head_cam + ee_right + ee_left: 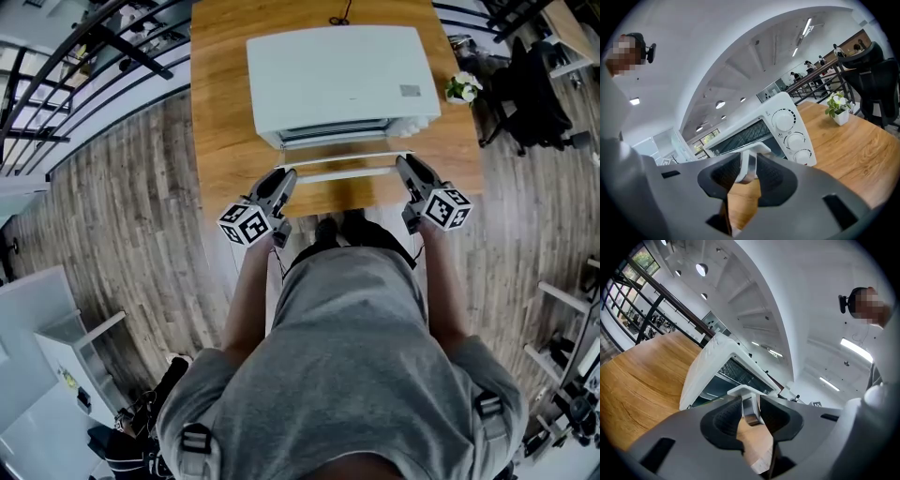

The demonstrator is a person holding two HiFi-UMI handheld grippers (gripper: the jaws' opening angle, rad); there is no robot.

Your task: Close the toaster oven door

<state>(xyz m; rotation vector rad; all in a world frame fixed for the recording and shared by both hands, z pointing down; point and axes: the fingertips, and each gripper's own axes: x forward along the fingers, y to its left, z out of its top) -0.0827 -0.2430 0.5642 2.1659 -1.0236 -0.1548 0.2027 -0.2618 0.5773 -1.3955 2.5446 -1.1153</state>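
A white toaster oven stands on a wooden table. Its glass door hangs open toward me, with the door handle along its near edge. My left gripper sits at the handle's left end and my right gripper at its right end. In the left gripper view the jaws hold the handle's metal end post between their pads, and both pads seem to touch it. The right gripper view shows the same: the jaws are closed on the handle's end. The open cavity and rack show behind.
Three knobs line the oven's right side. A small potted plant stands at the table's right edge, with a black office chair beyond it. Black railings run along the left over the wood floor. My body is close against the table's front edge.
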